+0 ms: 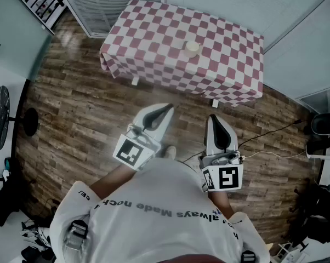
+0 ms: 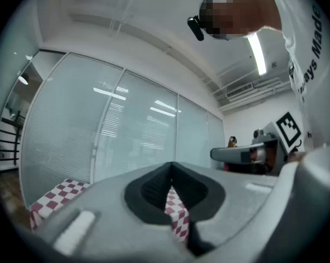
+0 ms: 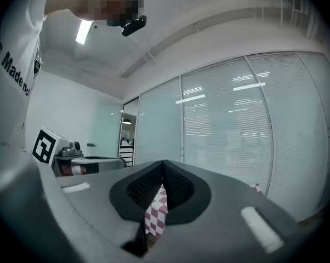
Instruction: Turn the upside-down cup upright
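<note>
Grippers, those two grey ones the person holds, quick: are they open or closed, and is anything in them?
Left grey gripper: closed, holding nothing.
Right grey gripper: closed, holding nothing.

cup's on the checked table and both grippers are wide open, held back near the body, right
Not open: the left gripper and right gripper are both shut, as their gripper views show. The cup is on the checked table, grippers held back near the body.
</note>
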A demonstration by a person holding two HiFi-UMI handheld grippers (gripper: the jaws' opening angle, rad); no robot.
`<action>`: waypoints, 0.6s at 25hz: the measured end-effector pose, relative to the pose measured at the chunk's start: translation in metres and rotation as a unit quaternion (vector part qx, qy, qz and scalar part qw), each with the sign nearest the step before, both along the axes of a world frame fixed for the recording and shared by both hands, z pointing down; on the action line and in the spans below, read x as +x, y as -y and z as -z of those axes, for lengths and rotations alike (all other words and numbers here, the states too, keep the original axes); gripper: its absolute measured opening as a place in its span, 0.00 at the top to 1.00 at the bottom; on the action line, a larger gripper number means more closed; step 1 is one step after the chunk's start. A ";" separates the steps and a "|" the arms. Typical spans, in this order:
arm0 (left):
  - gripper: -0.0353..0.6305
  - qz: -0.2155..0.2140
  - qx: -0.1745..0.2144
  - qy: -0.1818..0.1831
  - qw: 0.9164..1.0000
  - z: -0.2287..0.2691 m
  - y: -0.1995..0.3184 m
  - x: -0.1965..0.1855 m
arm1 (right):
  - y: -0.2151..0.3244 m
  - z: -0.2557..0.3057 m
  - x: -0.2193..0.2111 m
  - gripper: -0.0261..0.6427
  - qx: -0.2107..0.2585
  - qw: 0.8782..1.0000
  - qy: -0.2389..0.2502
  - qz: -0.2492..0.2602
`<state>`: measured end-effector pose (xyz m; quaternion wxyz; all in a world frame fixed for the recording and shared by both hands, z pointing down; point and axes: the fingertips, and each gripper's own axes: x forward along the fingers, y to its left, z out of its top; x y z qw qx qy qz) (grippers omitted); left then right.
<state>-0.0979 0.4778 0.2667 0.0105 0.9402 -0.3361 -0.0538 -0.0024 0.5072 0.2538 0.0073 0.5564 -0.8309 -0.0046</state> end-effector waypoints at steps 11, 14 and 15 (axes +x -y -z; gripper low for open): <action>0.94 -0.012 -0.003 -0.002 1.000 -0.003 0.007 -0.035 | 0.008 0.001 -0.032 0.96 0.003 1.000 0.005 -0.013; 0.94 -0.017 -0.004 0.001 1.000 -0.006 0.009 -0.048 | 0.010 0.001 -0.046 0.96 0.003 1.000 0.004 -0.015; 0.94 -0.019 -0.007 0.003 1.000 -0.009 0.009 -0.052 | 0.010 -0.001 -0.051 0.96 0.002 1.000 0.004 -0.015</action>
